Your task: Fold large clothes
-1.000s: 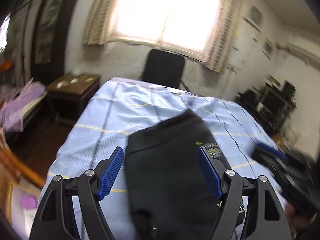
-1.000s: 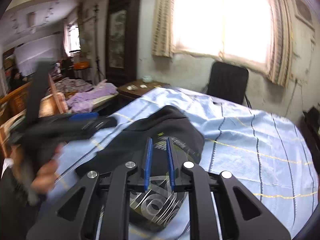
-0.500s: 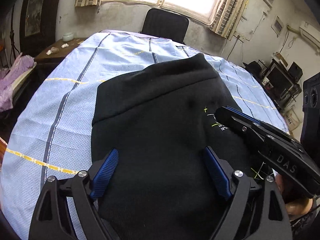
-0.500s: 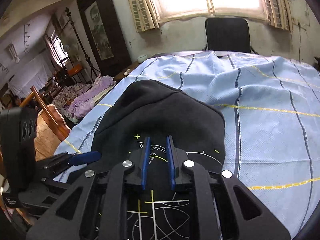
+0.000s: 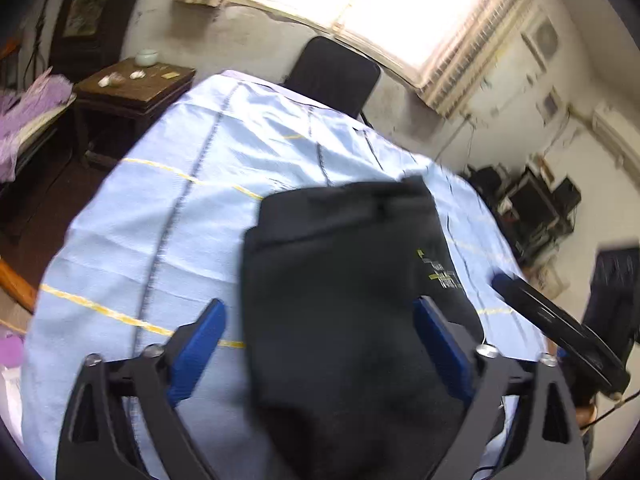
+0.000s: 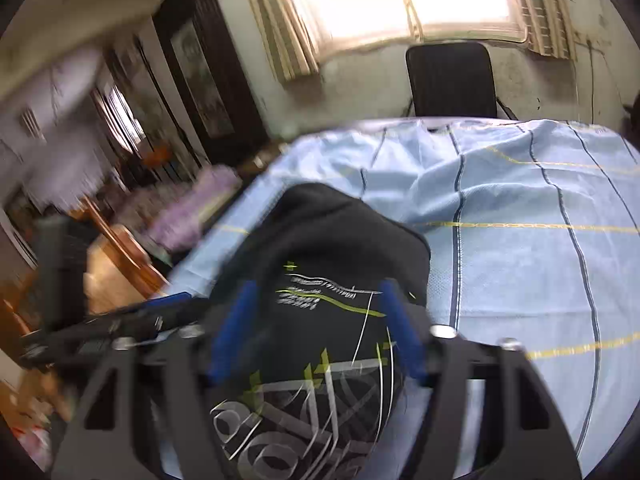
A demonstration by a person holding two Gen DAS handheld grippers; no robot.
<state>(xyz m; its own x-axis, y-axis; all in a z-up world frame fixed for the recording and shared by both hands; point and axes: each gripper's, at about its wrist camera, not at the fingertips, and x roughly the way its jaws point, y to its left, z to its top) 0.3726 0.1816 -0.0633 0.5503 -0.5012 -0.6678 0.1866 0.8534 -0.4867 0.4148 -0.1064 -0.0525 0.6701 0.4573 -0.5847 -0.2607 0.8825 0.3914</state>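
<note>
Black sweatshirt [image 5: 344,280], folded, lies on a counter under a pale blue checked cloth [image 5: 168,216]; left hand-held gripper [image 5: 320,344] and right hand-held gripper [image 6: 316,328] are opening, pads clear of it.
</note>
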